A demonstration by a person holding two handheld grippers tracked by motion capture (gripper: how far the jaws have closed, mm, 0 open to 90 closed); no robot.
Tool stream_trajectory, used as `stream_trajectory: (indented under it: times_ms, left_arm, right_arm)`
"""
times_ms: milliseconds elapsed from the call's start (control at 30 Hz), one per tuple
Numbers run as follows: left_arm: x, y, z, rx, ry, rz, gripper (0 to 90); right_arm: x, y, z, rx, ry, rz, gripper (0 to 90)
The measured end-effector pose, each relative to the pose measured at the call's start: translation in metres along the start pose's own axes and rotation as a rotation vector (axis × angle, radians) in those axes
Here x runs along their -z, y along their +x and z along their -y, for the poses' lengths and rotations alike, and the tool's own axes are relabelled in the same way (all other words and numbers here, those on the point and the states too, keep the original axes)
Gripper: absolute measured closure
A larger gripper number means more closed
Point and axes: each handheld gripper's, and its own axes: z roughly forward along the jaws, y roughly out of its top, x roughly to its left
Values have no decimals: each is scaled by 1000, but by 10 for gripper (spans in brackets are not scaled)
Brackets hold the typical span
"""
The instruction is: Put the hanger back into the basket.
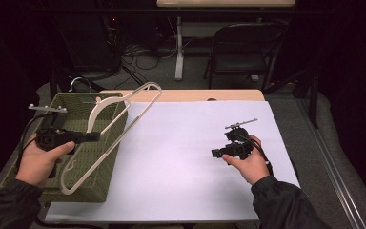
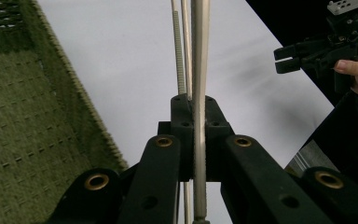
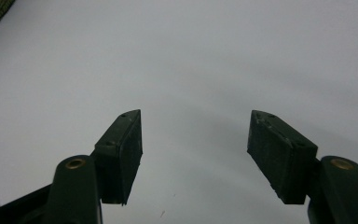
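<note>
Left gripper [image 1: 93,137] at left of the high view is clamped on a cream clothes hanger [image 1: 124,114]; in the left gripper view the jaws pinch the hanger's bar [image 2: 199,93]. The hanger is raised and tilted above the green woven basket [image 1: 106,186], its hook toward upper centre. Right gripper [image 1: 215,153], right of centre, hangs over the white sheet [image 1: 171,157] with jaws spread wide and nothing between them. Judged progress: hanger picked, lifted clear of the basket, not yet set down; placement is probably left.
</note>
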Motion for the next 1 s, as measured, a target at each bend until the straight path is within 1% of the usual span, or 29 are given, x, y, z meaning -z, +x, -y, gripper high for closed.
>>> stream_trajectory:
  times_ms: [67, 100, 133, 200, 267, 367, 433, 533, 633, 700, 833, 967, 1000]
  left_arm:
    - [5, 7, 1, -4, -2, -5, 872]
    - [5, 7, 1, -4, -2, -5, 872]
    - [10, 13, 1, -15, 2, -10, 872]
    - [16, 20, 0, -26, 4, -19, 872]
    - [21, 27, 1, -3, -1, -18, 872]
    - [29, 40, 1, 15, -6, -36, 872]
    - [33, 50, 1, 15, -12, -43, 872]
    - [41, 63, 1, 21, -23, -42, 872]
    - [47, 75, 3, 38, -37, -46, 872]
    - [52, 83, 5, 45, -38, -50, 872]
    - [61, 99, 10, 53, -45, -87, 872]
    - [69, 112, 17, 71, -42, -98, 872]
    - [70, 114, 18, 69, -34, -100, 872]
  right_arm:
    - [0, -1, 0, 0, 0, 7, 353]
    - [0, -2, 0, -5, -11, 9, 353]
    - [-1, -2, 1, -9, -14, 9, 354]
    - [0, -3, 1, -15, -5, 14, 355]
    - [1, -4, 1, -14, -5, 15, 355]
    - [1, -5, 2, -17, -3, 17, 356]
    - [2, -5, 3, -18, 2, 25, 356]
    - [3, -4, 3, -20, -8, 22, 356]
    - [4, -4, 2, -22, -11, 26, 358]
    - [5, -4, 2, -21, -14, 23, 358]
    - [4, -3, 1, -23, -11, 24, 358]
    - [3, -1, 1, -23, -7, 21, 360]
    - [3, -1, 1, -18, -6, 22, 360]
